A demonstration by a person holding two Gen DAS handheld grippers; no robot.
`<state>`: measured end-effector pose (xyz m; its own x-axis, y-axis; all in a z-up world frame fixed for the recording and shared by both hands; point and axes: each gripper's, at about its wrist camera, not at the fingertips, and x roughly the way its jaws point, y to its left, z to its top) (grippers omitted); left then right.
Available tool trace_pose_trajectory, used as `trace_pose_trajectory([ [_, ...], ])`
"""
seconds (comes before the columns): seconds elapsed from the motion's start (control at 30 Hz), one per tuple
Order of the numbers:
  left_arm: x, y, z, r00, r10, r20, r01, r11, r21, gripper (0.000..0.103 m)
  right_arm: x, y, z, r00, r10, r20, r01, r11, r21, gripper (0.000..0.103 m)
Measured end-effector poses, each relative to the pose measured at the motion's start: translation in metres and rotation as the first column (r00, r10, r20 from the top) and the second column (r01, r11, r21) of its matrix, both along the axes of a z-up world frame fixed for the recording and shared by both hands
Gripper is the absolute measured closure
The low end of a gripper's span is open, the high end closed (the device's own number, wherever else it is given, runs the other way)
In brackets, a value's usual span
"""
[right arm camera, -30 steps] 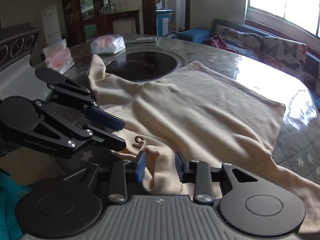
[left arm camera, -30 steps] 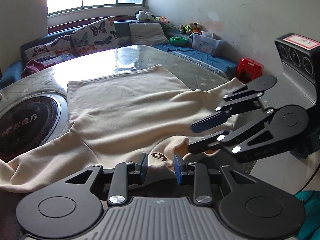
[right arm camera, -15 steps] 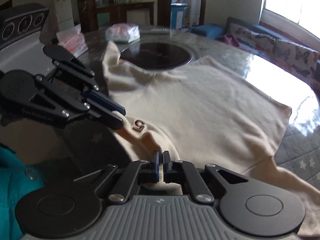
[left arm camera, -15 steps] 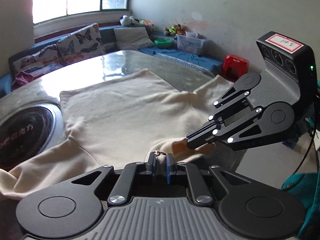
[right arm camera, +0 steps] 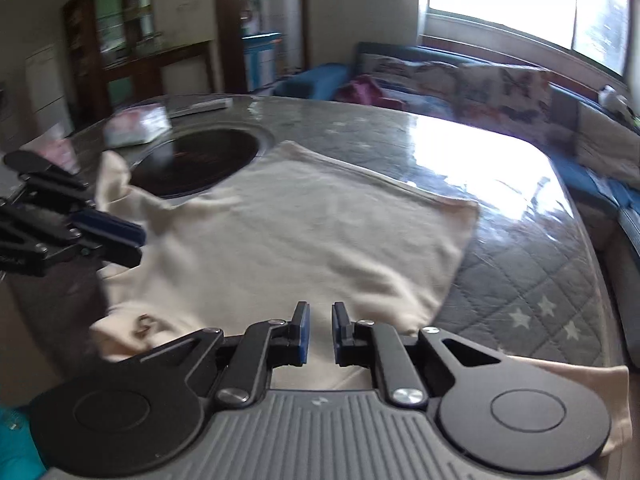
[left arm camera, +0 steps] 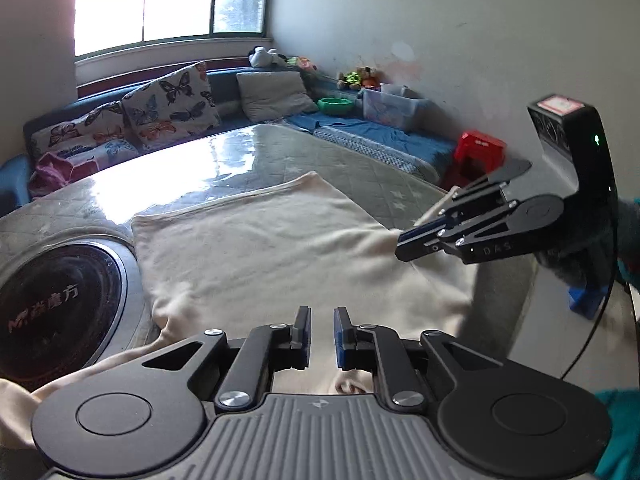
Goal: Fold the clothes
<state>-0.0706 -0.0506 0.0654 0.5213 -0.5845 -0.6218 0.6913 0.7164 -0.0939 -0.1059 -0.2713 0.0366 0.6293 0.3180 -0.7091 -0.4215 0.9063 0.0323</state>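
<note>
While spread flat on the quilted grey round table (left arm camera: 400, 196), cream knit sweater (left arm camera: 260, 256) bearing a small brown "5" (right arm camera: 142, 325). Left gripper (left arm camera: 322, 334) and right gripper (right arm camera: 319, 332) both parted, empty, over cloth. Black round cooktop inset (left arm camera: 48, 312) printed "MY" plus Chinese characters.

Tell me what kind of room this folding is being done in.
Most likely a home living or dining room. A sofa with butterfly-print cushions runs under the window, plush toys sit along the wall, and the cream garment lies on a table with a built-in cooktop.
</note>
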Motion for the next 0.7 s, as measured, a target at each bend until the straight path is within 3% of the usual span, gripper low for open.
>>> trace_pose_trajectory([
  [0.07, 0.013, -0.005, -0.01, 0.999, 0.03, -0.027, -0.03, 0.999, 0.013, 0.089, 0.012, -0.009, -0.007, 0.998, -0.064, -0.003, 0.064, 0.998, -0.006, 0.092],
  [0.23, 0.043, -0.003, -0.027, 0.992, 0.109, -0.065, -0.106, 0.993, 0.055, 0.089, 0.013, -0.019, -0.02, 0.994, -0.095, -0.051, 0.092, 0.994, -0.059, 0.092],
  [0.43, 0.072, 0.012, -0.04, 0.972, 0.201, -0.119, -0.197, 0.979, 0.045, 0.089, 0.024, -0.026, -0.006, 0.993, -0.117, -0.021, 0.116, 0.993, -0.006, 0.087],
  [0.7, 0.074, 0.026, -0.045, 0.962, 0.238, -0.132, -0.237, 0.971, 0.027, 0.089, 0.093, -0.043, -0.008, 0.975, -0.22, 0.002, 0.22, 0.975, -0.021, 0.084],
])
